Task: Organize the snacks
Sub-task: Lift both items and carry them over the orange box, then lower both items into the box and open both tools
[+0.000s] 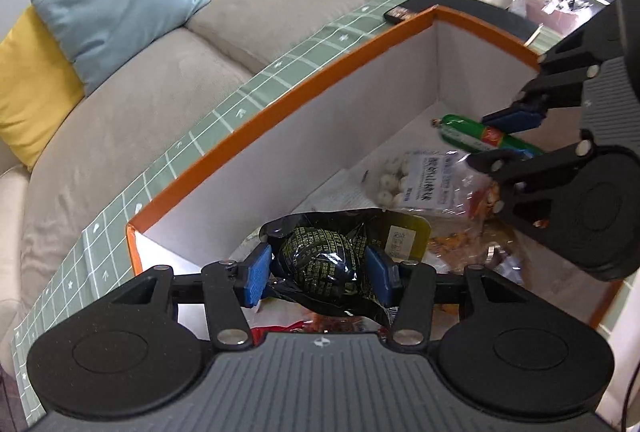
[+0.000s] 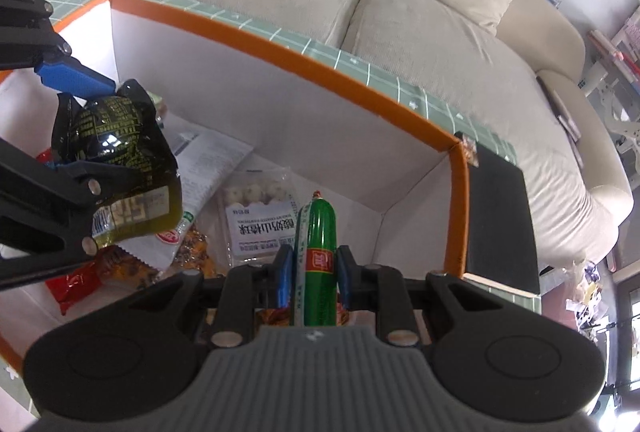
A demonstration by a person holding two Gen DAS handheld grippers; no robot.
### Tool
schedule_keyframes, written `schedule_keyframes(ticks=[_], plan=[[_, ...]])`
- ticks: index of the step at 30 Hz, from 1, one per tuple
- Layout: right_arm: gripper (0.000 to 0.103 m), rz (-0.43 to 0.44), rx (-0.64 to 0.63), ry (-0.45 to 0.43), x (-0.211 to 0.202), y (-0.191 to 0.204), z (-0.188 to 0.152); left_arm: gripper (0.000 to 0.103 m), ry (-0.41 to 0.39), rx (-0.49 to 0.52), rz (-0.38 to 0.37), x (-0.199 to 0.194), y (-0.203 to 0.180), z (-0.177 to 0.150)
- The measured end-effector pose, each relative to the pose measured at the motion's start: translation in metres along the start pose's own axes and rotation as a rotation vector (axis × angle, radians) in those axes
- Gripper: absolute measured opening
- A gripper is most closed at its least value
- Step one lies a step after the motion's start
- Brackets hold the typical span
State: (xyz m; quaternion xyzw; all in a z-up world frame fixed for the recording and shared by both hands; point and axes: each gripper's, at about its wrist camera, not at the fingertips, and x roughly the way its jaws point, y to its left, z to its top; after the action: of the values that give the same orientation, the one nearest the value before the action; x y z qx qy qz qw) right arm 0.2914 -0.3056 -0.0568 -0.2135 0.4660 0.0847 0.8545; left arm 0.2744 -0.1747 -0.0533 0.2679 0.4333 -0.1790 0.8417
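- Left gripper (image 1: 318, 274) clamped on dark packet (image 1: 320, 256), above box (image 1: 280, 136) near-left corner.
- Right gripper (image 2: 312, 282) pinched green sausage (image 2: 318, 260) (long axis along fingers), toward far-right corner.

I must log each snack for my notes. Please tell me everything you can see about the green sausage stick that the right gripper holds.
The green sausage is a slim cylinder in glossy green plastic film, with a red label band near its middle and a crimped, clipped tip at the far end. The right gripper is shut on it near the red band, its blue pads pressing both sides. It points forward along the fingers, held above the other snacks inside the orange-rimmed box, touching only the pads.
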Motion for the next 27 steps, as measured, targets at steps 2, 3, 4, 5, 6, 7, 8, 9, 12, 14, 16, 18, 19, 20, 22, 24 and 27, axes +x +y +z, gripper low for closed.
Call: schedule_keyframes(ticks=[2, 3, 4, 5, 6, 7, 8, 9, 12, 14, 16, 18, 19, 20, 22, 24, 27], plan=[[0.02, -0.012, -0.013, 0.006, 0.003, 0.001, 0.002, 0.059, 0.012, 0.009, 0.016, 0.004, 0.001, -0.001], [0.02, -0.017, -0.019, 0.008, 0.004, 0.001, 0.003, 0.059, 0.017, 0.011, 0.019, 0.005, 0.001, -0.002], [0.02, -0.021, -0.023, 0.012, 0.004, 0.001, 0.003, 0.059, 0.019, 0.012, 0.02, 0.006, 0.003, -0.003], [0.02, -0.022, -0.023, 0.015, 0.004, 0.001, 0.003, 0.06, 0.017, 0.012, 0.019, 0.005, 0.003, -0.004], [0.02, -0.022, -0.024, 0.018, 0.003, 0.001, 0.003, 0.061, 0.014, 0.015, 0.014, 0.004, 0.004, -0.004], [0.021, -0.025, -0.028, 0.019, 0.003, 0.002, 0.003, 0.064, 0.012, 0.019, 0.015, 0.004, 0.004, -0.005], [0.021, -0.031, -0.032, 0.017, 0.002, 0.002, 0.003, 0.065, 0.009, 0.025, 0.017, 0.003, 0.003, -0.005], [0.022, -0.04, -0.038, 0.014, 0.002, 0.003, 0.002, 0.065, 0.004, 0.032, 0.017, 0.003, 0.003, -0.004], [0.036, -0.046, -0.033, 0.01, -0.003, 0.003, 0.002, 0.066, -0.018, 0.051, 0.051, -0.001, 0.0, -0.006], [0.044, -0.056, -0.03, 0.007, -0.007, 0.004, 0.002, 0.074, -0.032, 0.054, 0.062, -0.005, 0.0, -0.007], [0.049, -0.06, -0.028, -0.001, -0.012, 0.005, 0.001, 0.077, -0.046, 0.04, 0.063, -0.011, 0.003, -0.008], [0.053, -0.062, -0.022, -0.01, -0.018, 0.005, 0.001, 0.078, -0.058, 0.024, 0.063, -0.018, 0.006, -0.01], [0.055, -0.064, -0.018, -0.016, -0.021, 0.004, 0.002, 0.079, -0.064, 0.018, 0.064, -0.022, 0.008, -0.011], [0.058, -0.065, -0.013, -0.023, -0.025, 0.005, 0.002, 0.079, -0.073, 0.012, 0.067, -0.026, 0.01, -0.012], [0.063, -0.064, -0.003, -0.041, -0.034, 0.004, 0.002, 0.079, -0.095, 0.002, 0.077, -0.035, 0.012, -0.016], [0.07, -0.066, 0.01, -0.06, -0.045, 0.004, 0.002, 0.079, -0.123, -0.018, 0.089, -0.047, 0.015, -0.02], [0.073, -0.068, 0.041, -0.094, -0.065, 0.003, 0.002, 0.079, -0.178, -0.075, 0.102, -0.068, 0.023, -0.026]])
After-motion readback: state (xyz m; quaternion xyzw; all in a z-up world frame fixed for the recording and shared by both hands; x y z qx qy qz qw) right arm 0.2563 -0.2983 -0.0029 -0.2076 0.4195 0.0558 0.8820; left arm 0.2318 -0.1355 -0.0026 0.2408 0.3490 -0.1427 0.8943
